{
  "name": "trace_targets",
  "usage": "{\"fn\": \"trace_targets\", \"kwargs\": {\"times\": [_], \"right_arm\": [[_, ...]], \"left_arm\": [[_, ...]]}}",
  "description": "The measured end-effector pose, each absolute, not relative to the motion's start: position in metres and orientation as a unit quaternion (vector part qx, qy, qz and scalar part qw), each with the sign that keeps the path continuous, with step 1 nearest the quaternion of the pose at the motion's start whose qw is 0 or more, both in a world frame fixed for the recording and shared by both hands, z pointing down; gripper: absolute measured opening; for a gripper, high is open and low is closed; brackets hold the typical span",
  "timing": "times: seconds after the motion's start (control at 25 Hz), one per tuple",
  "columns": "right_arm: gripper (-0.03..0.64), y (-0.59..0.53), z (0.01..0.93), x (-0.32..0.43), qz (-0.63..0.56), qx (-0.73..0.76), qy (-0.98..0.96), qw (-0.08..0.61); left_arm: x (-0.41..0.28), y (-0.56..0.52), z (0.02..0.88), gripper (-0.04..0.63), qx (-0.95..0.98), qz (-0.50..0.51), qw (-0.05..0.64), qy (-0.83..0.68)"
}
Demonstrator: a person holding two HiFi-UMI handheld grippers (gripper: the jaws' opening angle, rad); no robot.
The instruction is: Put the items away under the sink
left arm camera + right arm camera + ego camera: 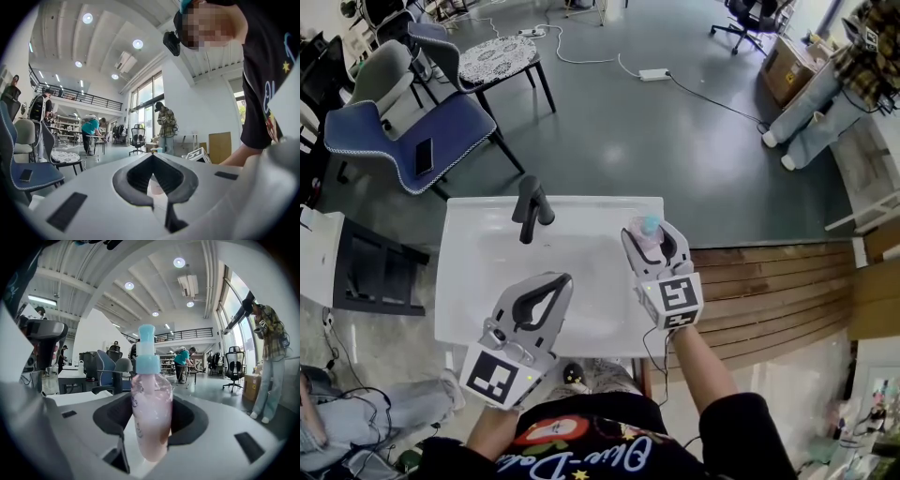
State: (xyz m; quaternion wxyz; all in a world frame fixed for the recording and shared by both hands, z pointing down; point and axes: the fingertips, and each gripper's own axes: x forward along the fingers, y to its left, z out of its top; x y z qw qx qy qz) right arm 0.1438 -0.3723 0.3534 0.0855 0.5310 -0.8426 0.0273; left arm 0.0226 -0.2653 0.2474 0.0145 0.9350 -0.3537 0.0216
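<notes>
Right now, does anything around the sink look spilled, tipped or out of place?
Nothing stands out. The pink bottle stands upright, clamped in the right gripper at the right side of the white sink, and no spill shows. The left gripper is shut and empty beside it.

The place is a large open workspace, office or lab: a high ceiling [61,37] with round lamps [87,18], a mezzanine railing [77,95], tall windows [149,101], office chairs [138,136], a power strip [654,73] on a grey floor [628,141]
</notes>
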Motion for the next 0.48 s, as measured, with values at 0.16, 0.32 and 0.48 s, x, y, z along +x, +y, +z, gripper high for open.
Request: {"fn": "trace_targets", "kwargs": {"times": [0.16,0.32,0.48], "right_arm": [[0.224,-0.364,0.346,0.144,0.034,0.533,-0.842,0.076],[0.224,-0.355,0.337,0.141,0.038,0.536,-0.841,0.071],[0.223,-0.347,0.33,0.135,0.03,0.534,-0.842,0.072]], "left_arm": [[0.02,-0.259,0.242,0.004,0.936,0.016,0.01,-0.351],[0.016,-0.251,0.239,0.003,0.937,0.011,0.01,-0.348],[0.011,-0.243,0.238,0.003,0.937,0.012,0.009,-0.348]]}}
